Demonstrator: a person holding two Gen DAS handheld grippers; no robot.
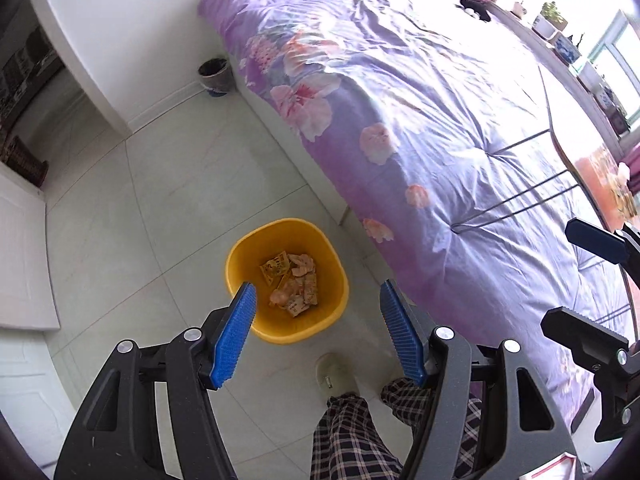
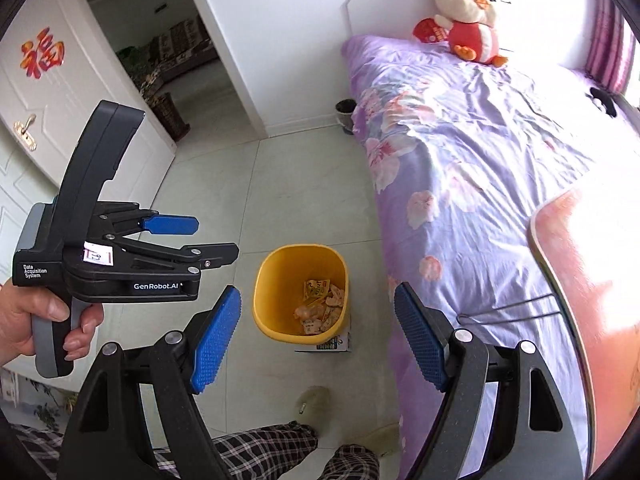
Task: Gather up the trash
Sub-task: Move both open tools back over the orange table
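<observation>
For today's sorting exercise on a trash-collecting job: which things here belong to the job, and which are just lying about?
Job:
yellow bin
wrappers inside it
left gripper, open
right gripper, open

Lying about:
plush toy
purple bed
dark waste basket
wicker basket

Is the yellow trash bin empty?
No, the yellow bin on the floor beside the bed has snack wrappers lying at its bottom.

My right gripper [image 2: 318, 336] gapes empty; yellow bin [image 2: 280, 328] of wrappers [image 2: 320, 306] ahead between my fingers; left gripper [image 2: 208, 238] to its left.
</observation>
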